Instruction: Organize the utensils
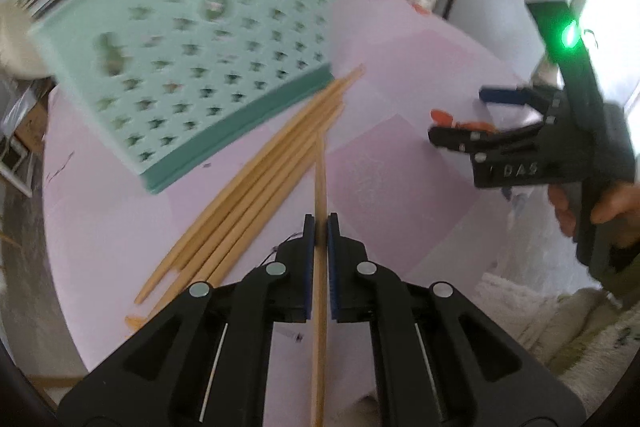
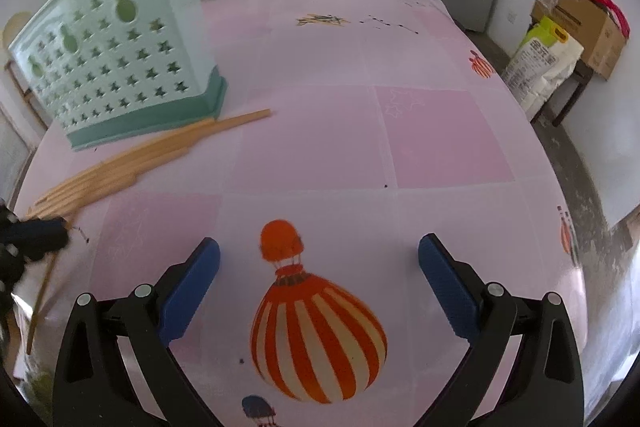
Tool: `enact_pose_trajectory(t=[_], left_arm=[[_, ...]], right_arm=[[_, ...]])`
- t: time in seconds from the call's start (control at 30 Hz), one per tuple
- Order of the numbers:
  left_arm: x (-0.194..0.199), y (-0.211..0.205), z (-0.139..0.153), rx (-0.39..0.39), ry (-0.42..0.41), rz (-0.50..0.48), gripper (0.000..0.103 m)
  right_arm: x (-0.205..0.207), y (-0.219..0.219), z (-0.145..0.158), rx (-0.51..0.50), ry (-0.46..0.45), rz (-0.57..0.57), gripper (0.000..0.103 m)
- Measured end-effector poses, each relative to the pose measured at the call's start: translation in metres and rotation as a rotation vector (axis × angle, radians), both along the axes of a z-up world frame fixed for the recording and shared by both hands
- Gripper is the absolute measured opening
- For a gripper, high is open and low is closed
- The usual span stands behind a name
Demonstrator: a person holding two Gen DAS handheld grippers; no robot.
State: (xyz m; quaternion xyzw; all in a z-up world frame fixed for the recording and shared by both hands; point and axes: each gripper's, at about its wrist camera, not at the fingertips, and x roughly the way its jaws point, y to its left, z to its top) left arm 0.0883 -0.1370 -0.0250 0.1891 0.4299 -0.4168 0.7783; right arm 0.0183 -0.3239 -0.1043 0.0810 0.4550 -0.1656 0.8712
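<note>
Both wrist views look low across the table [image 2: 320,131] (sharing chopsticks [image 1: 256,187]).

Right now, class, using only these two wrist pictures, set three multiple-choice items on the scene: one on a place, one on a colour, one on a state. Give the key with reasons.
1. Where do the loose chopsticks lie?
A. Inside the holder
B. On the table beside the holder's base
C. On the floor

2. What colour is the utensil holder?
A. Mint green
B. Red
C. Black

3. What state is the left gripper in?
A. Wide open, holding nothing
B. Shut on a single chopstick
C. Shut on the holder

Key:
1 B, the bundle rests on the pink tablecloth along the foot of the holder.
2 A, its pierced wall is pale green with a darker green base.
3 B, one chopstick runs between its closed blue pads, while the right gripper stands open over the balloon print.
</note>
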Motion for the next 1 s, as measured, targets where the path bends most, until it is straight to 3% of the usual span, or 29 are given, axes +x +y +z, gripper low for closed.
enact_pose_trajectory(t=[0.13, 0.3, 0.53, 0.67, 1.0], left_arm=[[0.005, 0.049, 0.022, -0.137, 0.04, 0.154, 0.005], [0.01, 0.122, 0.043, -0.293, 0.087, 0.379, 0.005], [0.007, 0.201, 0.075, -0.416, 0.005, 0.609, 0.005], [0.003, 0.23, 0.087, -0.462, -0.032, 0.674, 0.005], [0.002, 0.256, 0.08, -0.48, -0.045, 0.752, 0.005]], right_arm=[[-0.001, 0.016, 0.019, -0.011, -0.073, 0.09, 0.097], [0.015, 0.068, 0.041, -0.047, -0.151, 0.374, 0.092], [0.051, 0.167, 0.042, 0.046, -0.139, 0.863, 0.059], [0.067, 0.217, 0.036, 0.03, -0.106, 1.101, 0.044], [0.088, 0.29, 0.013, -0.047, 0.025, 1.418, 0.026]])
